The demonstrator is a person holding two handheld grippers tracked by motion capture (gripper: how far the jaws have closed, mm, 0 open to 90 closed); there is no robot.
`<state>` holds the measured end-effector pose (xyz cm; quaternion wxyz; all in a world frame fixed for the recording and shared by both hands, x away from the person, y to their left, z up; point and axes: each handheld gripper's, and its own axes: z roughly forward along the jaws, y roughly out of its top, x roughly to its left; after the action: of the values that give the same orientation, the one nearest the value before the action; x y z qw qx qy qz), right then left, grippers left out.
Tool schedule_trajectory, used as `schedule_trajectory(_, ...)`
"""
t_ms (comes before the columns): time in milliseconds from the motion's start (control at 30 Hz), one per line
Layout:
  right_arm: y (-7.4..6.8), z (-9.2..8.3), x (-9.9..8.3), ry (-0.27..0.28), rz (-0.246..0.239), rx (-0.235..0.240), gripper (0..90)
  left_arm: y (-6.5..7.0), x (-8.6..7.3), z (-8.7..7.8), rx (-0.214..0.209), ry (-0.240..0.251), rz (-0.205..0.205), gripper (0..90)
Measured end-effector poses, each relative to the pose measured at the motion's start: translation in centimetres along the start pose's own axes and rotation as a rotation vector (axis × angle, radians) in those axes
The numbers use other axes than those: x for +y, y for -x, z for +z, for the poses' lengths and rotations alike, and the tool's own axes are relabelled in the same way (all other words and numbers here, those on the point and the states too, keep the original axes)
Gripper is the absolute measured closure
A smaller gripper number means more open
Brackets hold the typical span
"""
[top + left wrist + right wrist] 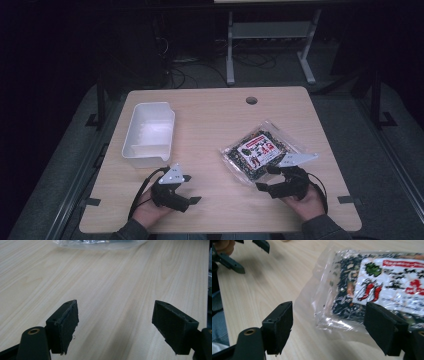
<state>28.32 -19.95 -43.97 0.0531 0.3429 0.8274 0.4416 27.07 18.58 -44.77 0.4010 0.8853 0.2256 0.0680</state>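
Taking the light wooden table with its round cable hole as my landmark, the far left of its top carries a white rectangular plastic tub, standing upright and open.

Nearer to me than the tub, close to the table's near edge, is my left gripper, black with a grey three-cornered plate on top. Its jaws are spread wide with nothing between them. In the left gripper view I see only bare wood between the two black pads, and the edge of a clear plastic wrapper well beyond them at the far side of that view.

Right of the table's middle, nearer to me than the cable hole, lies the clear plastic packet of dark dried food with a white and red label, flat on the wood and turned at an angle.

My right gripper sits at the packet's near corner, just beside it. Its jaws are also spread apart and pinch nothing. In the right gripper view the packet lies ahead of the jaws and toward the right one; its clear edge reaches into the gap between them, while the left pad stands over bare table. I cannot tell whether the right pad touches the wrapper.
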Motion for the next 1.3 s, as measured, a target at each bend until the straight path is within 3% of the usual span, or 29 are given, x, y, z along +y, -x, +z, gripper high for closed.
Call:
schedule_trajectory(200, 2.2, -0.6, 1.4, 0.026, 0.037, -0.049, 21.2, -0.3, 0.0, 0.2, 0.008, -0.003, -0.006, 20.6)
schedule_trajectory(300, 2.6, -1.0, 1.8, 0.021, 0.042, -0.067, 21.1, -0.3, 0.0, 0.2, 0.008, -0.003, -0.006, 20.7)
schedule_trajectory(400, 3.8, -1.6, 2.6, 0.025, 0.049, -0.114, 20.9, -0.2, 0.1, 0.3, 0.010, -0.003, -0.002, 20.7)
schedule_trajectory(700, 7.2, -3.1, 3.5, 0.050, 0.117, -0.179, 20.7, -0.3, 0.1, 0.5, 0.015, -0.016, 0.003, 20.8)
schedule_trajectory(867, 8.4, -3.9, 3.4, 0.056, 0.153, -0.211, 21.0, -0.3, 0.2, 0.5, 0.018, -0.018, 0.005, 20.9)
schedule_trajectory(1133, 11.6, -5.2, 1.7, 0.043, 0.278, -0.283, 22.6, -0.3, 0.2, 0.6, 0.019, -0.022, -0.002, 20.9)
schedule_trajectory(1300, 13.0, -5.3, 0.7, 0.028, 0.326, -0.313, 23.9, -0.3, 0.2, 0.7, 0.018, -0.026, 0.001, 20.9)
